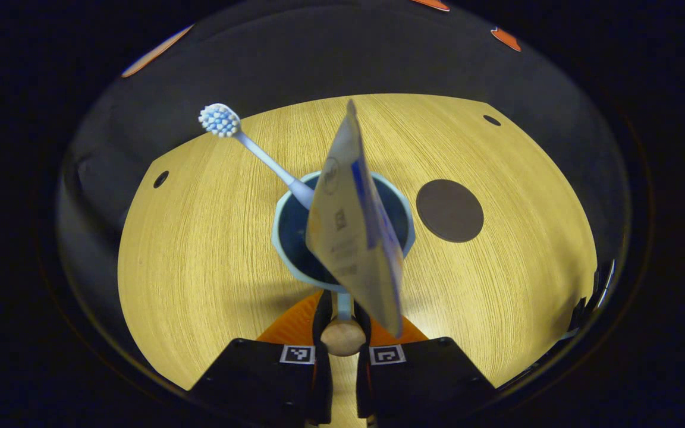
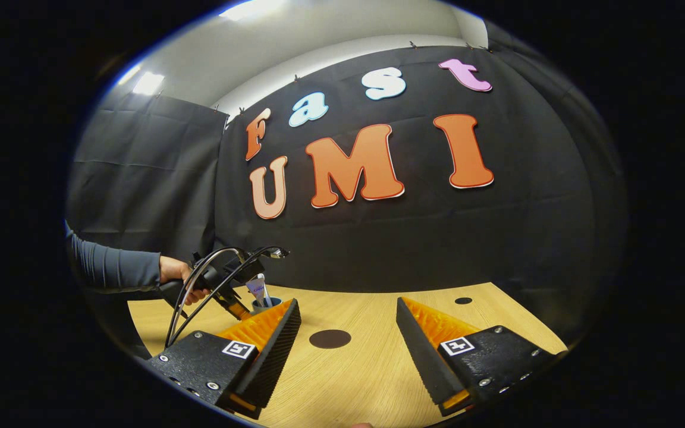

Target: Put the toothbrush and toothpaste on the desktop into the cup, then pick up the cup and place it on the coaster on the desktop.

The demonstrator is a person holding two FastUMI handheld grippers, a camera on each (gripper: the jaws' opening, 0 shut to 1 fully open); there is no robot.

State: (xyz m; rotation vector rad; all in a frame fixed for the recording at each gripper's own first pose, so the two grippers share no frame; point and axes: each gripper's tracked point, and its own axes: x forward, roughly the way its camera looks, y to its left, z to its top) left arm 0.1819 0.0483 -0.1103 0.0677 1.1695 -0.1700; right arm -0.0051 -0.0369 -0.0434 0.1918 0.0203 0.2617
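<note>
A pale blue cup (image 1: 286,229) with a dark inside stands in the middle of the wooden desktop (image 1: 200,255). A toothbrush (image 1: 259,151) leans out of it up and to the left, bristle head raised. The toothpaste tube (image 1: 351,238) also stands in the cup, tilted toward the camera. My left gripper (image 1: 342,309) is shut on the cup's handle (image 1: 343,336), a pale stem with a round wooden end. The dark round coaster (image 1: 449,210) lies just right of the cup. In the right gripper view the right gripper (image 2: 348,333) is open above the desktop, with the coaster (image 2: 330,339) between its fingers' lines.
A person's hand (image 2: 179,274) and grey sleeve (image 2: 113,267) hold the left gripper (image 2: 229,279) over the cup (image 2: 268,303) at the desk's left. Small dark holes (image 1: 160,179) (image 1: 492,120) mark the desktop's far corners. Black cloth walls the booth behind the desk.
</note>
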